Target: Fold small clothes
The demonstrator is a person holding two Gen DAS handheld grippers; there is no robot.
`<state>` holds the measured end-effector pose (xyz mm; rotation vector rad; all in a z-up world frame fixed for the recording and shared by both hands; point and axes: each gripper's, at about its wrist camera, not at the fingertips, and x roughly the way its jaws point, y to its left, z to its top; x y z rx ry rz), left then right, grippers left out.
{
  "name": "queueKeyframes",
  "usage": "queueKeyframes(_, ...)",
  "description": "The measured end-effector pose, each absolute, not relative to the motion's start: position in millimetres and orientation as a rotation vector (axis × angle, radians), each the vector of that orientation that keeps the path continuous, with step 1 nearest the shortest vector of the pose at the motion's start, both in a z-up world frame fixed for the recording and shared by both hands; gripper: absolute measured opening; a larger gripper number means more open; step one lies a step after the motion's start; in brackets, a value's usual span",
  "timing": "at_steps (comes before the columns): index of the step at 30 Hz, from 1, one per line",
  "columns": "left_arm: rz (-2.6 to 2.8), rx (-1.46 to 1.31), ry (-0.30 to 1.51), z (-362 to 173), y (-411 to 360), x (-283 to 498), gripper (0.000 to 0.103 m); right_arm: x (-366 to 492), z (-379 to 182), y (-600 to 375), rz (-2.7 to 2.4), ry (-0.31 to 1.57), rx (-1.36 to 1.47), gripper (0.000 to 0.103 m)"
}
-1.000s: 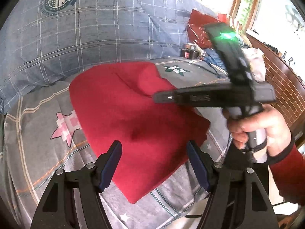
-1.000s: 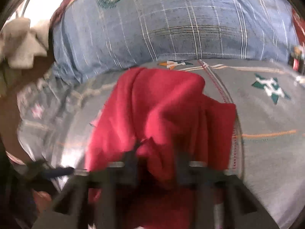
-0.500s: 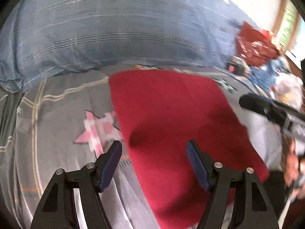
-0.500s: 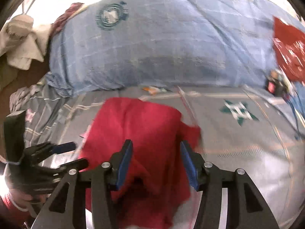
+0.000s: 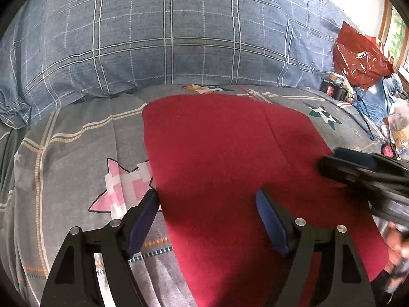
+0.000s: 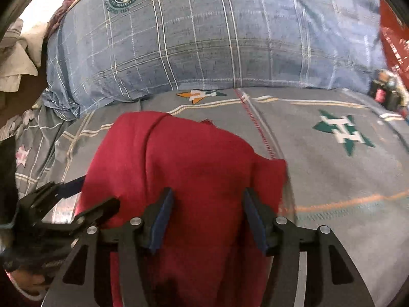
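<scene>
A red cloth (image 5: 225, 158) lies folded flat on the grey patterned bedsheet (image 5: 76, 153). It also shows in the right wrist view (image 6: 194, 174), with a fold ridge along its left part. My left gripper (image 5: 207, 220) is open and empty, over the cloth's near left edge. My right gripper (image 6: 207, 220) is open and empty, just above the cloth's near part. The right gripper also shows in the left wrist view (image 5: 363, 168) at the right, and the left gripper shows in the right wrist view (image 6: 74, 199) at the left.
A large blue plaid pillow (image 5: 166, 33) lies behind the cloth. A red plastic bag (image 5: 360, 53) and small clutter (image 5: 332, 89) sit at the far right. Crumpled pale cloth (image 6: 15, 56) lies at the far left of the right wrist view.
My right gripper let go of the red cloth, opened and drew back. The cloth settled flat on the bed. My left gripper swung to face it squarely.
</scene>
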<state>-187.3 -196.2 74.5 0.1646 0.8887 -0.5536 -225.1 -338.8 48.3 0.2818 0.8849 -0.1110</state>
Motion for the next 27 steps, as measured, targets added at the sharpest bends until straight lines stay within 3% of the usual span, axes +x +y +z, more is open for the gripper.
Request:
queueKeyframes(3, -0.547, 0.176, 0.881, 74.0, -194.9, -188.1, 0.078, -251.7, 68.5, -327.7, -0.062, 0.83, 0.271, 0.057)
queueKeyframes(5, -0.541, 0.187, 0.875, 75.3, -195.3, -191.2, 0.078, -266.0, 74.8, -316.7, -0.064, 0.822, 0.239, 0.047)
queueKeyframes(6, -0.54, 0.19, 0.874, 75.7, -195.4, -192.6, 0.078, -270.9, 76.2, -312.4, -0.063, 0.825, 0.23, 0.037)
queueKeyframes(9, -0.547, 0.189, 0.882, 75.1, -195.5, -195.4, 0.078, -272.3, 56.7, -307.2, -0.095, 0.897, 0.189, 0.033)
queueKeyframes(12, -0.557, 0.187, 0.894, 75.2, -193.5, -197.5, 0.078, -270.5, 38.0, -308.8, -0.104, 0.91, 0.177, 0.033)
queueKeyframes(20, -0.576, 0.137, 0.926, 82.6, -184.0, -196.9, 0.077, -286.0, 60.5, -317.7, -0.076, 0.865, 0.272, 0.038)
queueKeyframes(21, -0.58, 0.132, 0.927, 83.1, -183.7, -197.4, 0.077, -286.7, 66.1, -318.5, -0.077, 0.847, 0.278, 0.042)
queueKeyframes(24, -0.581, 0.137, 0.925, 82.5, -184.6, -200.7, 0.077, -285.7, 75.8, -322.6, -0.124, 0.803, 0.301, 0.072)
queueKeyframes(26, -0.582, 0.127, 0.926, 81.5, -184.3, -202.5, 0.077, -280.0, 70.1, -324.5, -0.128, 0.831, 0.306, 0.07)
queueKeyframes(27, -0.586, 0.121, 0.932, 81.1, -183.4, -202.4, 0.077, -277.0, 65.1, -322.2, -0.115, 0.854, 0.291, 0.059)
